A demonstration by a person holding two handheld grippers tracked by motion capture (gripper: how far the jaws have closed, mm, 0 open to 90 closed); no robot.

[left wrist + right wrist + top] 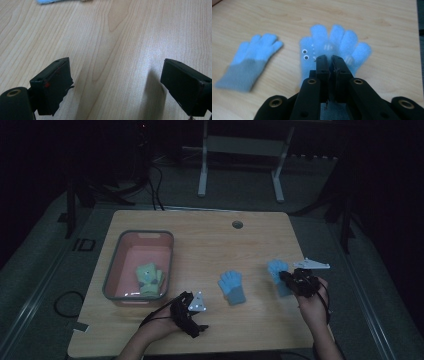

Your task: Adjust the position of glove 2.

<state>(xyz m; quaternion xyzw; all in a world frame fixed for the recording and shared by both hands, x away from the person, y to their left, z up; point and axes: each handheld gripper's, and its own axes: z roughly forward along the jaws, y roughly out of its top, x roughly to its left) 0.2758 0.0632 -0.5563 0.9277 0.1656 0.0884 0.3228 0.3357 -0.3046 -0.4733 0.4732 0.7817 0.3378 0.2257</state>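
Two light blue gloves lie on the wooden table. The one with googly eyes (337,41) (275,269) is under my right gripper (331,58) (286,277), whose jaws are pressed together on its palm, fingers spread beyond them. The plain glove with a grey-blue cuff (249,65) (232,287) lies flat to its left, untouched. My left gripper (115,75) (186,296) hovers low over bare wood near the front edge, open and empty. A green glove (149,279) lies in the pink bin (116,258).
The pink bin stands at the table's left half. A round cable hole (237,224) sits near the far edge. A white stand (240,150) is on the floor beyond the table, and cables (65,302) trail on the floor at left.
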